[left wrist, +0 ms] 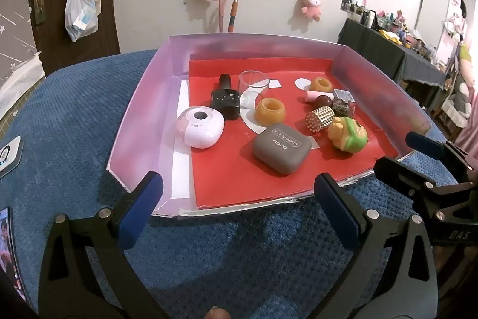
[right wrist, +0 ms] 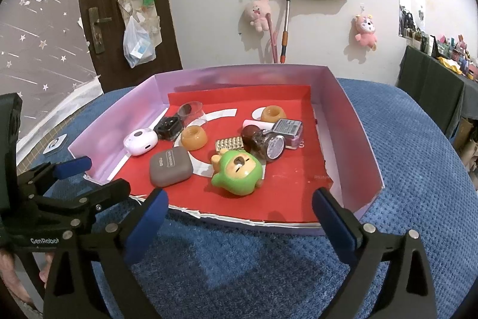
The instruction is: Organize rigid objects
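Grey case reads "EYE SHADOW novo"; both tools, left and right, gape wide, empty.

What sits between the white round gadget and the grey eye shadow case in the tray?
Nothing: only bare red liner between the white gadget and grey case, clearest in the left wrist view.

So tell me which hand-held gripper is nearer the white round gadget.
Left. The left hand-held gripper hovers open at the tray's near edge, on the white round gadget's side. The right hand-held gripper waits open farther over, in front of the green toy.
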The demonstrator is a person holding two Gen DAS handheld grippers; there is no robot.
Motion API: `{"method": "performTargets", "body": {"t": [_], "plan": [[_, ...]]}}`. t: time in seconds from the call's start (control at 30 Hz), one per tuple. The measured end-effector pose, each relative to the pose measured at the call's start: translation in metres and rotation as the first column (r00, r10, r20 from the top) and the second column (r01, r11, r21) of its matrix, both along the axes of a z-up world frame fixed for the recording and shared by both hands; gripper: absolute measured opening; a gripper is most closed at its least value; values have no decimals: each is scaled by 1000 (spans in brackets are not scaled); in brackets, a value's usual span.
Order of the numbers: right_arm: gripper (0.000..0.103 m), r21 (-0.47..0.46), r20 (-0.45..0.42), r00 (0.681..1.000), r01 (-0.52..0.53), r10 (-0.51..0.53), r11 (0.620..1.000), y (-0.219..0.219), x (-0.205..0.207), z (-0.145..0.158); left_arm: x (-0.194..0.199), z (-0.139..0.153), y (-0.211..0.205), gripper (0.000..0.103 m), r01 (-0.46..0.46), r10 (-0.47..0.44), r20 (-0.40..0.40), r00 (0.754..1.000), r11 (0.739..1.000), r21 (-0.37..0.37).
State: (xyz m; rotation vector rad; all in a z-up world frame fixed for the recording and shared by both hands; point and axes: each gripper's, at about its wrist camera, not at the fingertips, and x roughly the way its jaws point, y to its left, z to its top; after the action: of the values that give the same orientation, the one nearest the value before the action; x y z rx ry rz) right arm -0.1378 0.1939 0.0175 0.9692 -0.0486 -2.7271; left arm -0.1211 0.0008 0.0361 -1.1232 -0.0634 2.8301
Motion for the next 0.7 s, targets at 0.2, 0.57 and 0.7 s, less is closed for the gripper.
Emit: {"method": "performTargets", "body": {"t": [0.2,0.57,0.7], "plan": [[100,1,0,1000,0,0,1000,0,0,0,0,0,0,103,1,-1,1,1000,1000,1],[100,0,1,1000,1,-1,1000,0,0,0,0,0,0,103,2,-2,1,1000,1000,0],[101,1,1,1000,1,-1,1000,0,0,1,0,-1,1,103,7,-7,2,1000,1000,-5]]}}
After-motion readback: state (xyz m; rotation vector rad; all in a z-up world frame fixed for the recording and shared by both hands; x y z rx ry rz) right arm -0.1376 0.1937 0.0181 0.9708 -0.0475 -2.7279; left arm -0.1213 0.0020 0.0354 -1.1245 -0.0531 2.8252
